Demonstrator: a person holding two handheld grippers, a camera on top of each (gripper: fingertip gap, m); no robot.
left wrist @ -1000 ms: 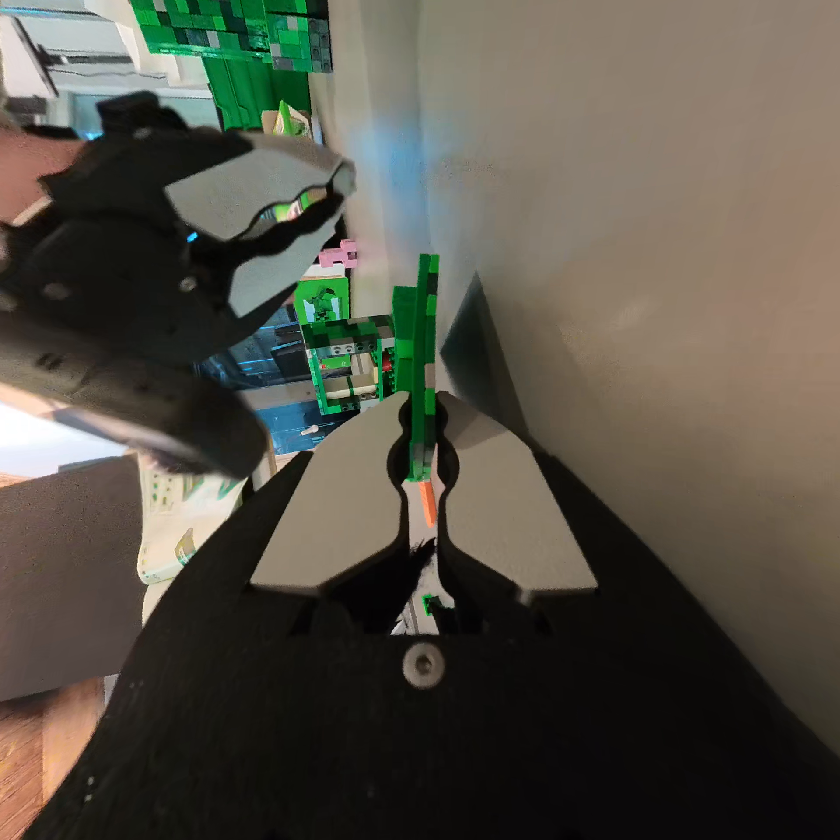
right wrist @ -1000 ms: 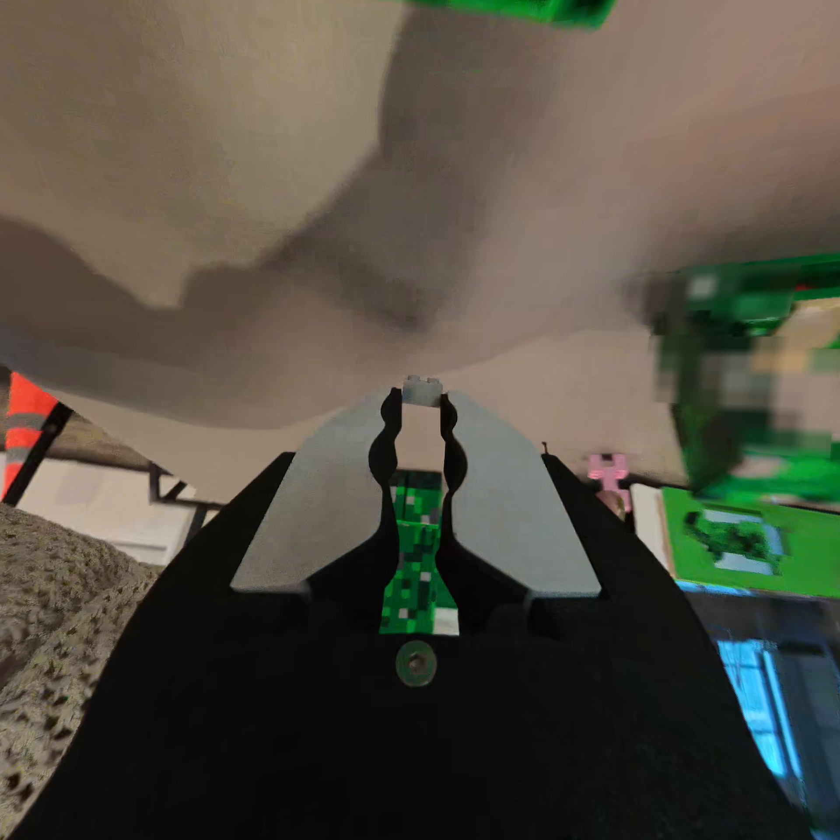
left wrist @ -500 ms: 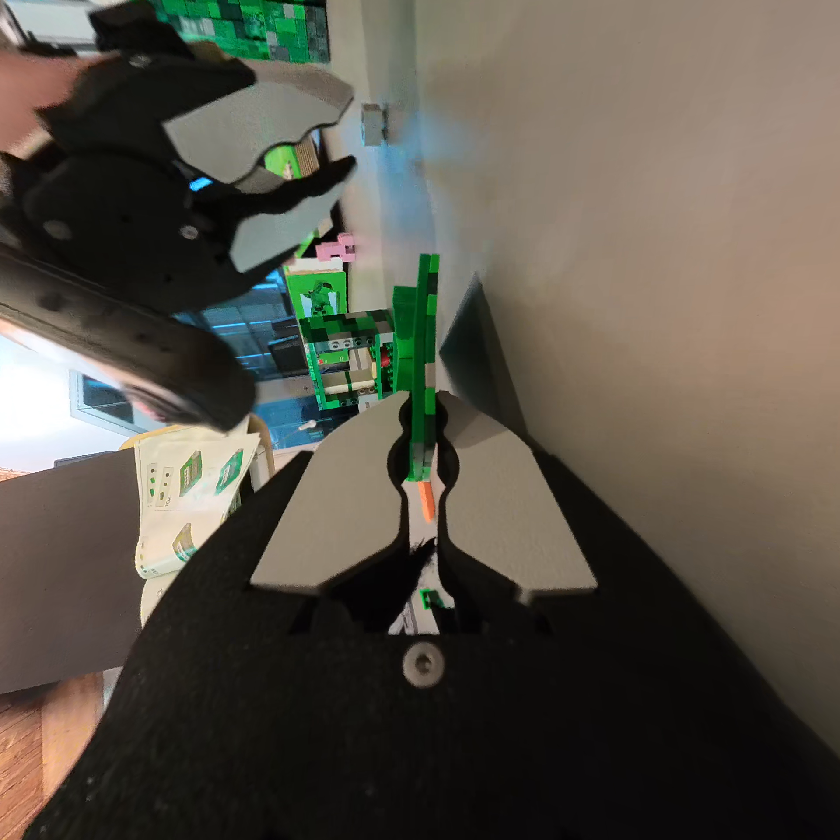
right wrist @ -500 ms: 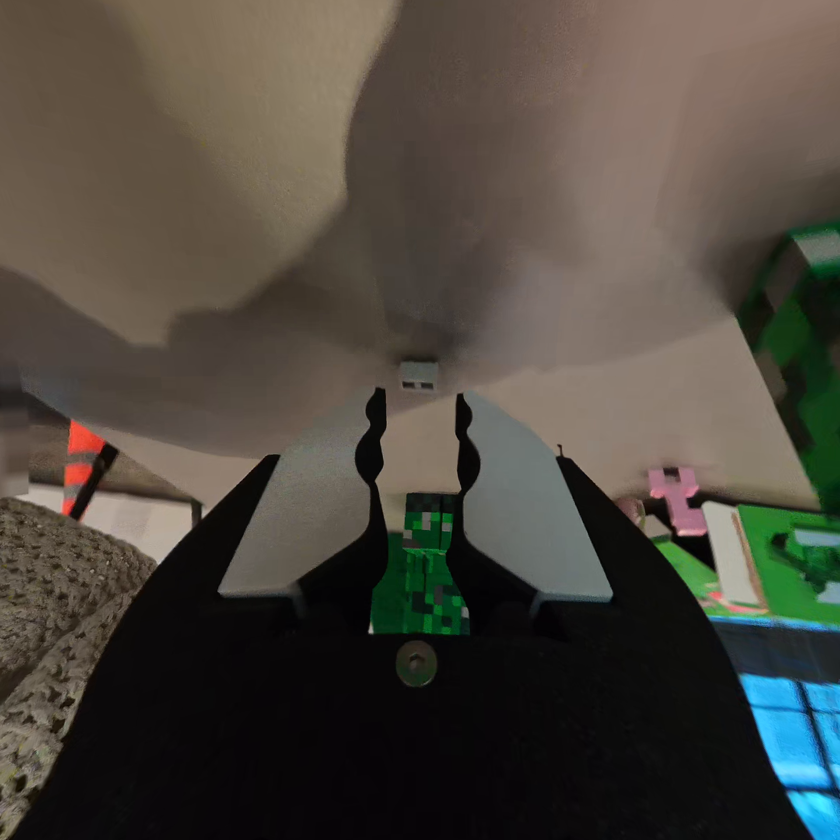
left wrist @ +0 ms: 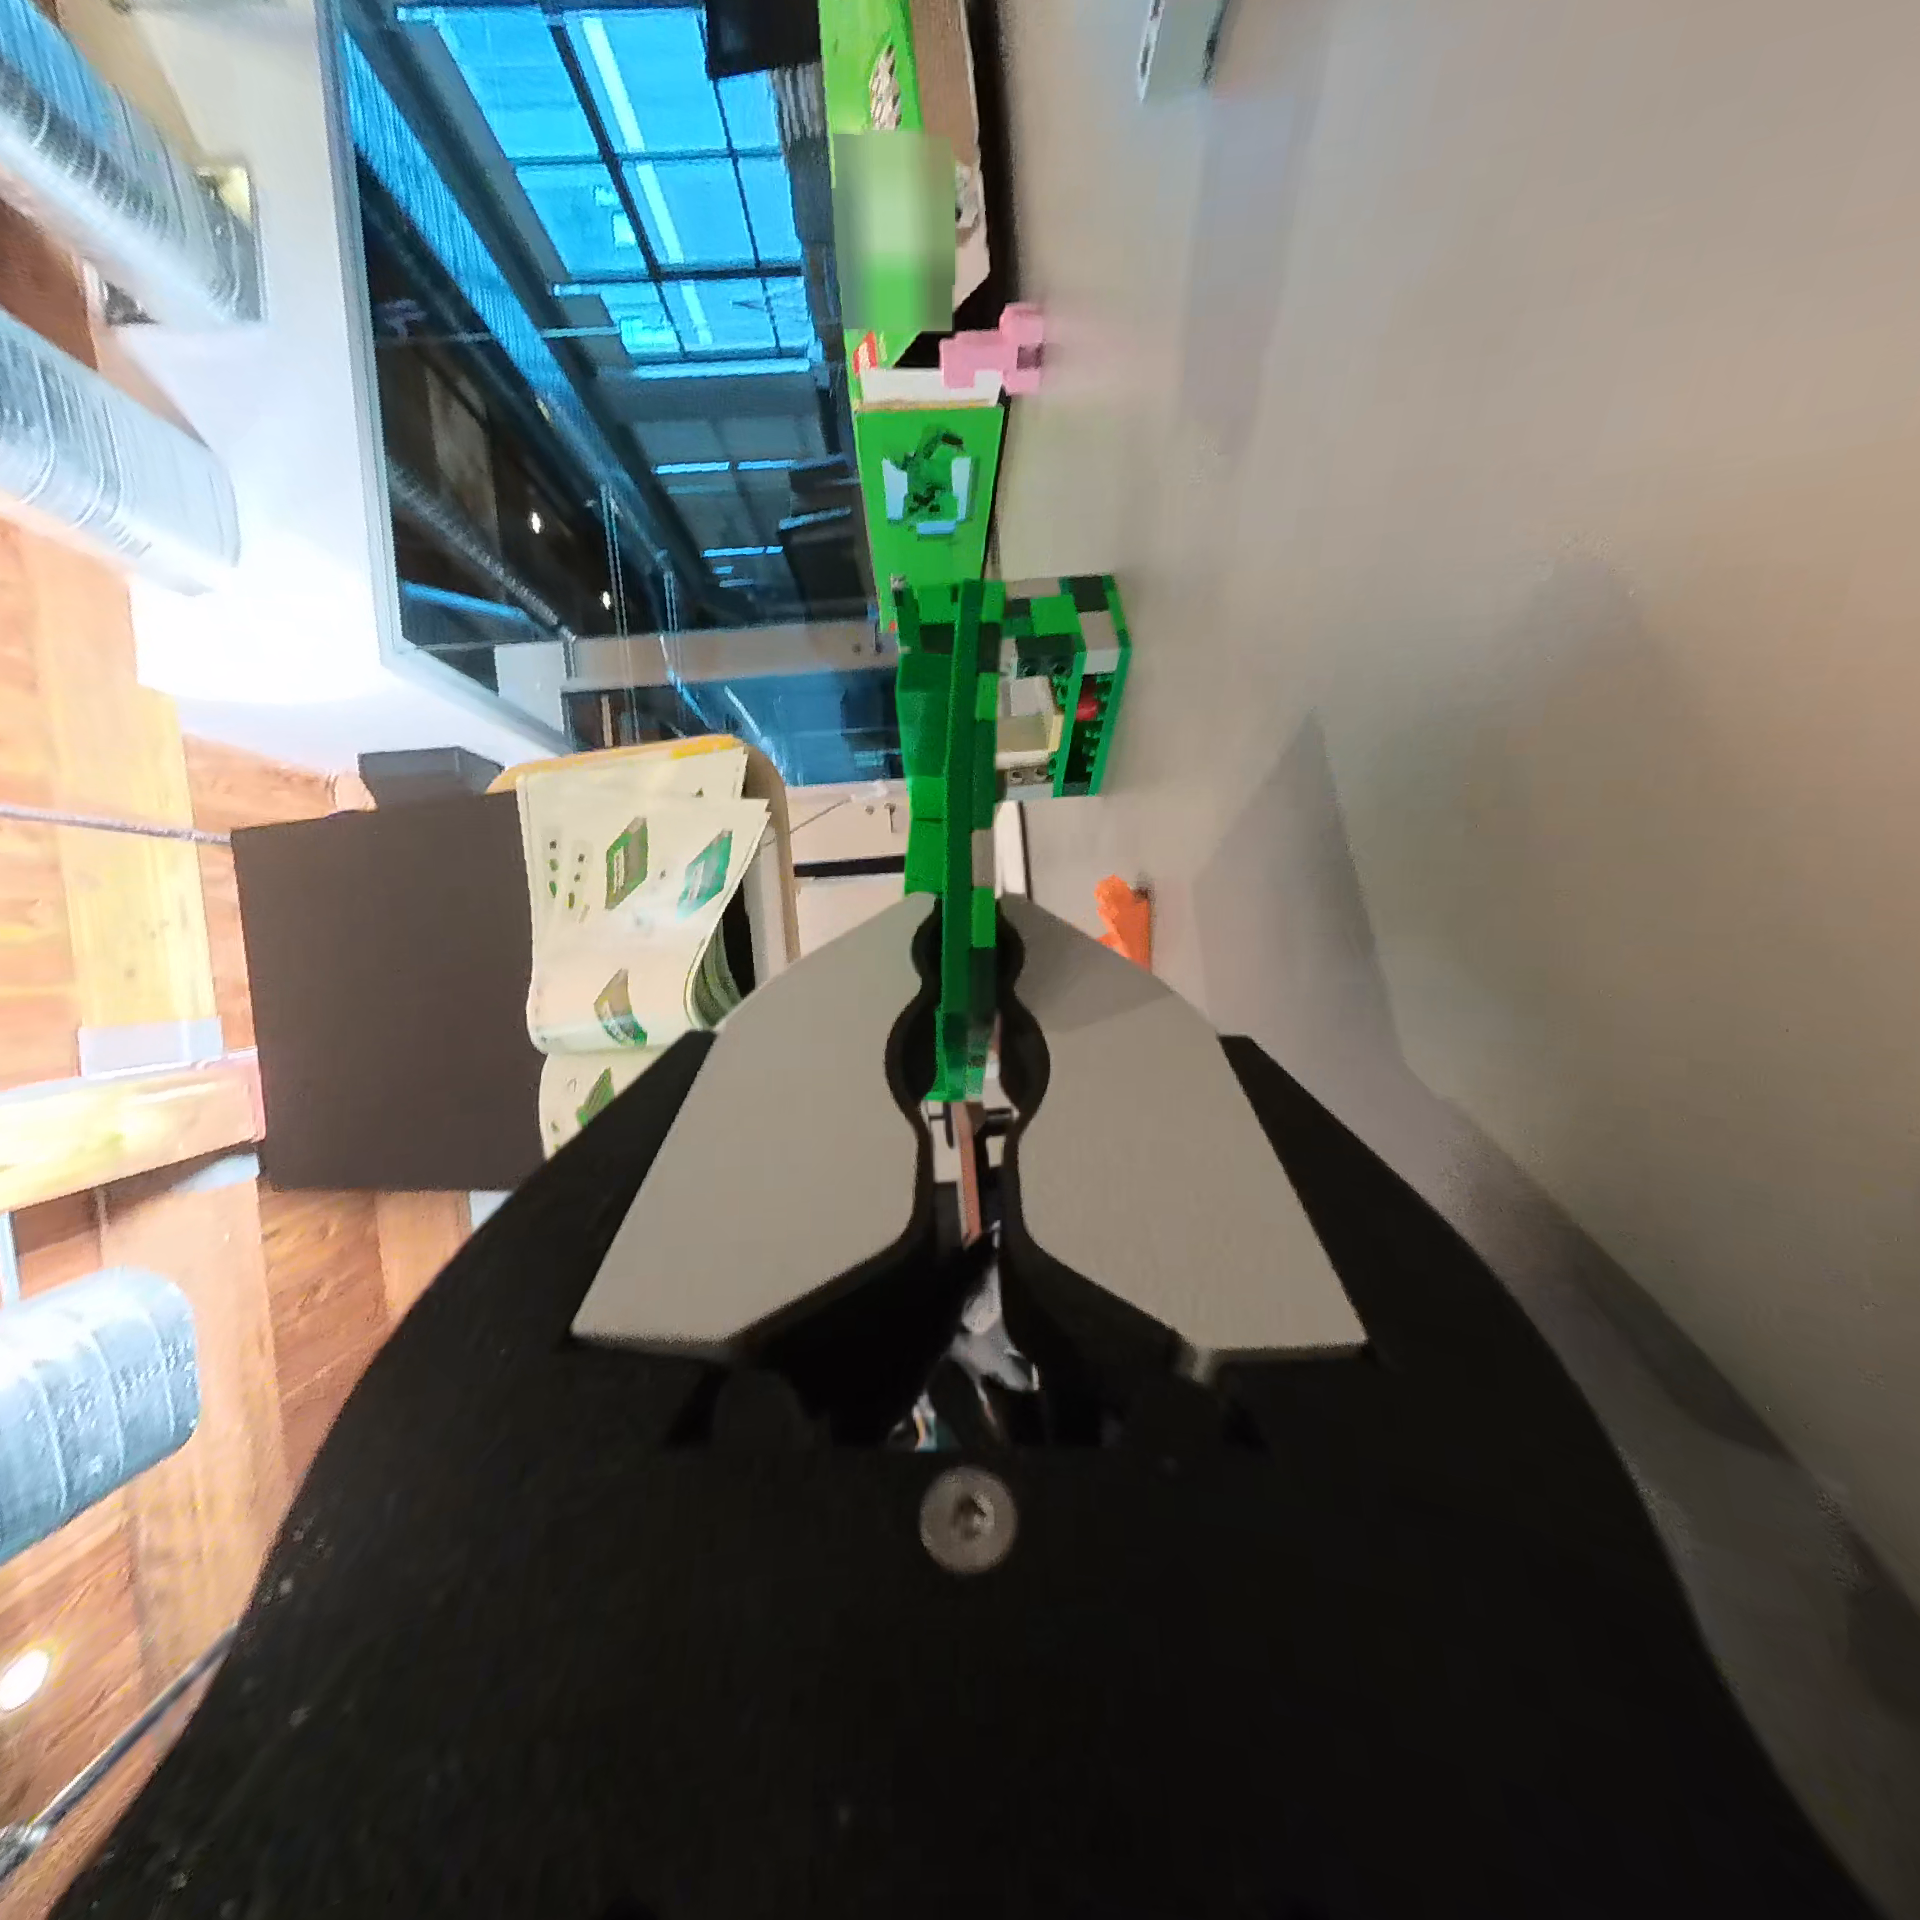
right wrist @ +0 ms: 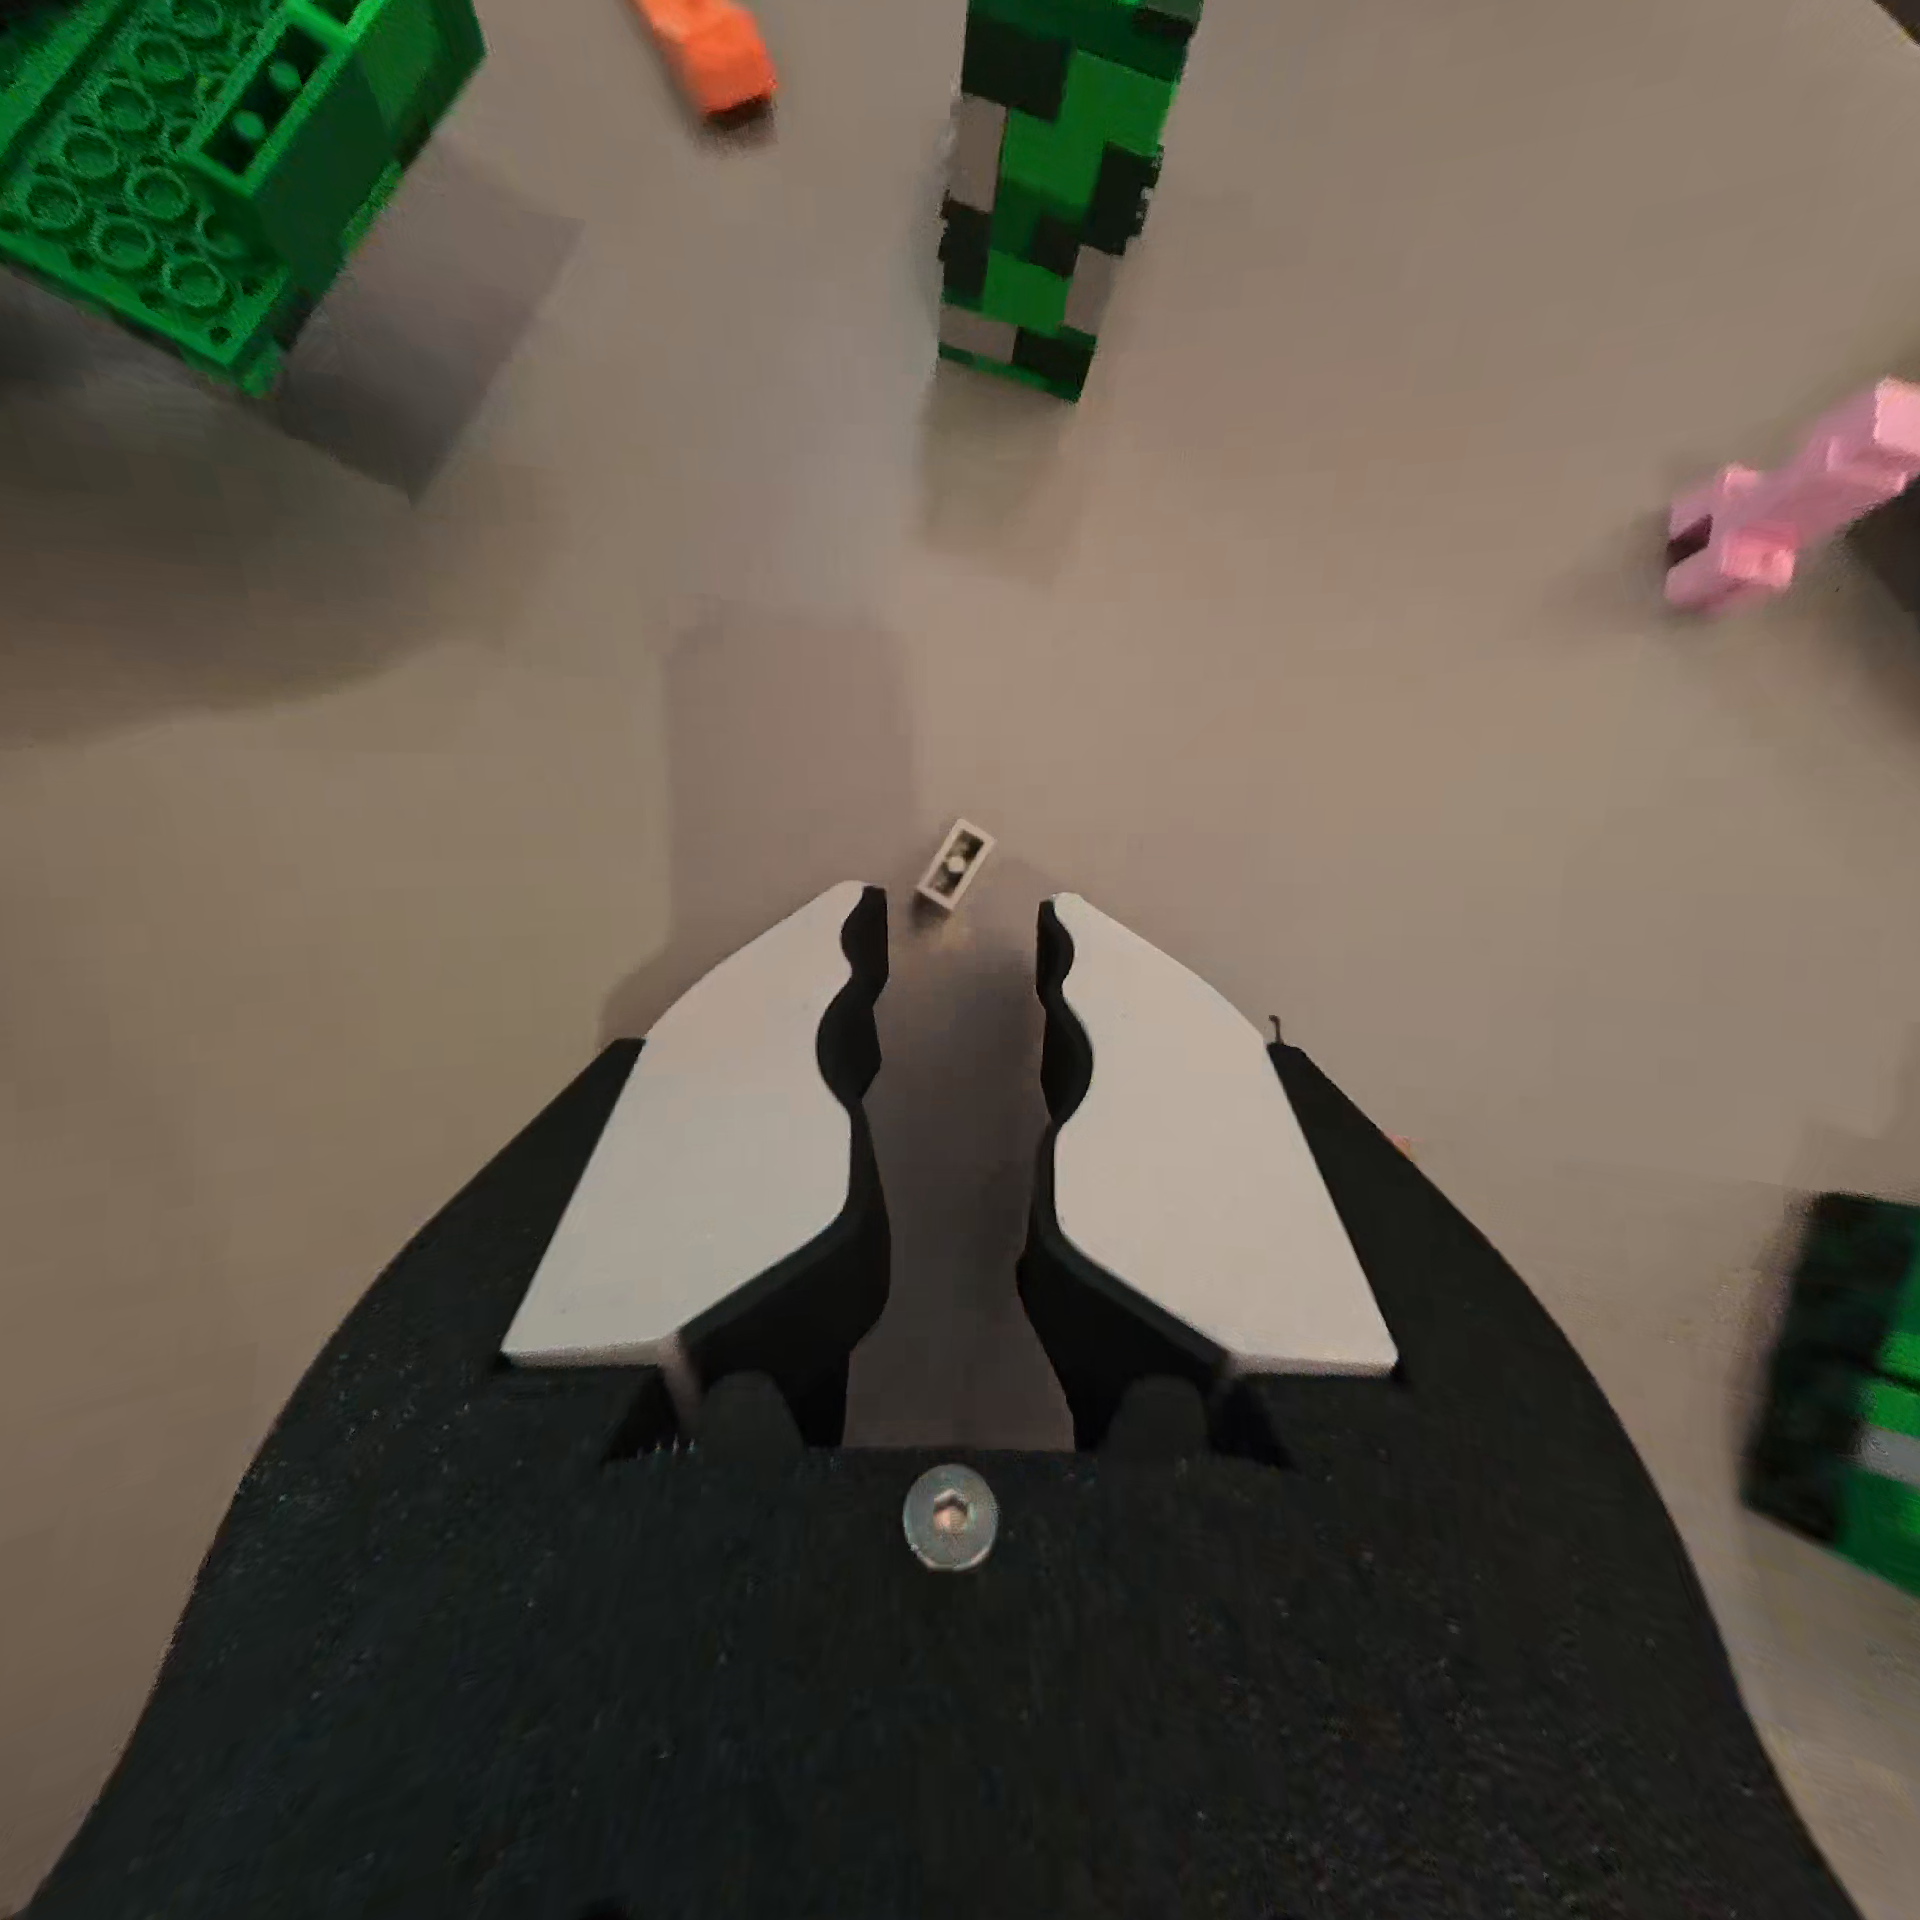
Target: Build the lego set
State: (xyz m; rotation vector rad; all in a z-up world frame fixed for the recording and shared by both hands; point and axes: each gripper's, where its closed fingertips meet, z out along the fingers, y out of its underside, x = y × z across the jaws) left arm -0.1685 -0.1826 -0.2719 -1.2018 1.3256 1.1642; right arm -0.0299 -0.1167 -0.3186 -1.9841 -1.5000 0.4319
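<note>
My left gripper (left wrist: 966,920) is shut on a flat green Lego panel (left wrist: 951,769), held edge-on and sticking forward past the fingertips. Behind it a green block build with grey and red parts (left wrist: 1075,686) stands on the table. My right gripper (right wrist: 961,902) is open and empty above the beige table (right wrist: 1455,831). A small grey brick (right wrist: 956,857) lies on the table just ahead of its fingertips, untouched. A green and black pixel-pattern column (right wrist: 1060,197) stands farther ahead.
A green build showing its underside (right wrist: 156,177) is at the upper left, with an orange piece (right wrist: 717,52) near it. A pink Lego pig (right wrist: 1787,499) and a dark green block (right wrist: 1849,1392) are on the right. An open instruction booklet (left wrist: 634,894) and a green box (left wrist: 925,478) lie beyond the table.
My right gripper opened and let go of the small grey brick, which now lies on the table. It left the left wrist view. The left gripper swung but still holds the panel.
</note>
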